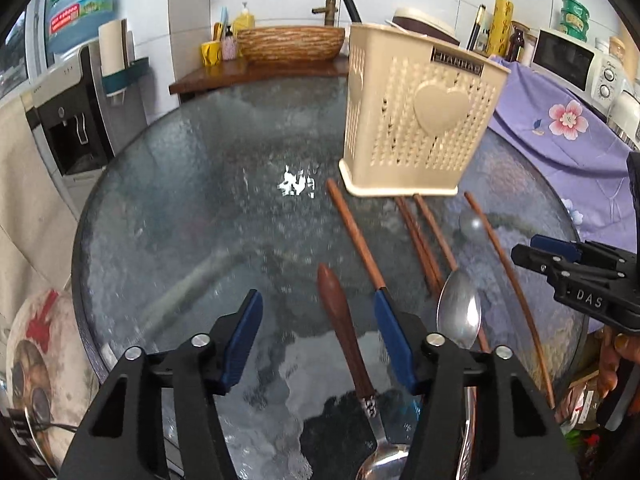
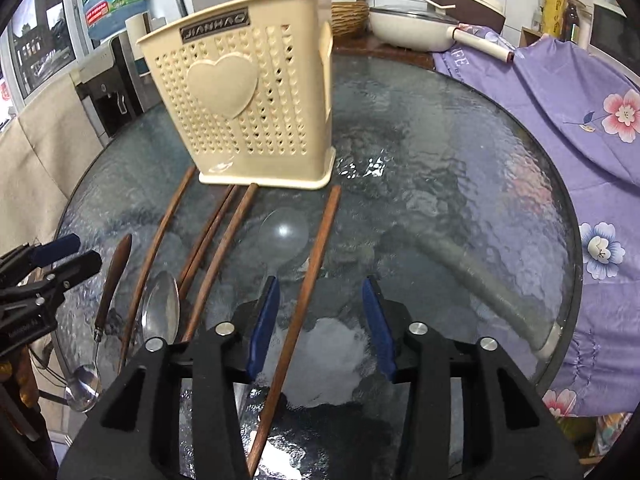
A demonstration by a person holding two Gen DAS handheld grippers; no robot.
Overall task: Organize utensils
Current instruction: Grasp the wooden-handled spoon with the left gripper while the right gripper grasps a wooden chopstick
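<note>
Glass, rippled and slick, makes up the round counter [image 2: 460, 168], and that is the first hazard: every utensil on it can skid when nudged. The cream perforated holder [image 2: 256, 92] stands upright at the far middle, with the chopsticks fanned out in front of it and the spoons lying nearer the person.

The left gripper [image 1: 318, 320] hangs half open over the wooden-handled spoon [image 1: 346, 340], whose handle lies between the blue pads without touching them. If the jaws close off-centre, one pad will likely push the tapered handle sideways instead of pinching it. The steel spoon [image 1: 459, 312] lies just beside the right-hand finger, so a low approach could strike it.

The right gripper [image 2: 320, 320] is also partly open, straddling 1 brown chopstick [image 2: 308, 292] that runs between its fingers, untouched. A thin round stick on glass may roll or pivot as the pads meet it, and a grip near one end would leave it tilting on the way to the holder. A translucent spoon [image 2: 284, 234] lying close by is easy to miss and knock.
</note>
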